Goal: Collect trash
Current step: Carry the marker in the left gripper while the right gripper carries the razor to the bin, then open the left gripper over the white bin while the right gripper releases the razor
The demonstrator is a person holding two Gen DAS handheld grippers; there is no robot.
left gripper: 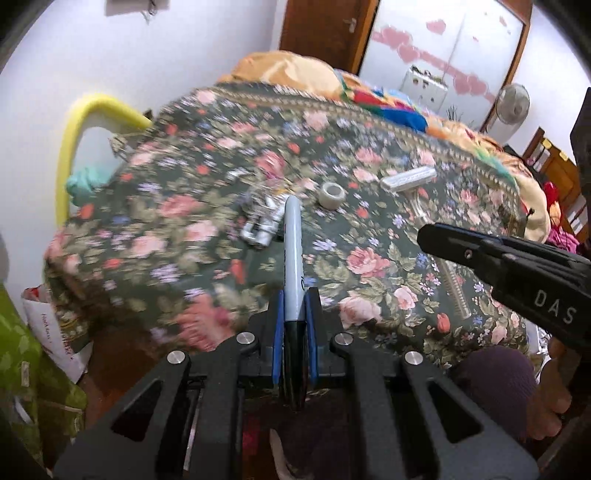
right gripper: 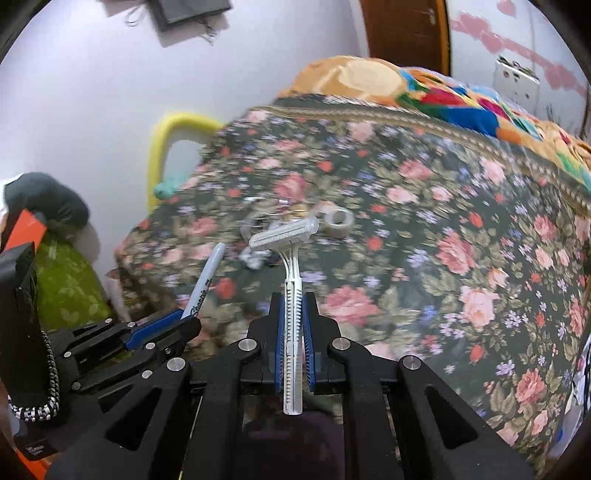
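Note:
My left gripper is shut on a grey marker pen that points forward over the floral bedspread. My right gripper is shut on a white disposable razor, head forward. In the left wrist view the right gripper and the razor show at the right. In the right wrist view the left gripper and the marker pen show at the left. On the bedspread lie a grey tape roll and crumpled silver wrappers.
A green bag and a white paper bag stand left of the bed. A yellow foam tube curves by the wall. Colourful bedding is piled at the far side. A fan and a wooden door stand beyond.

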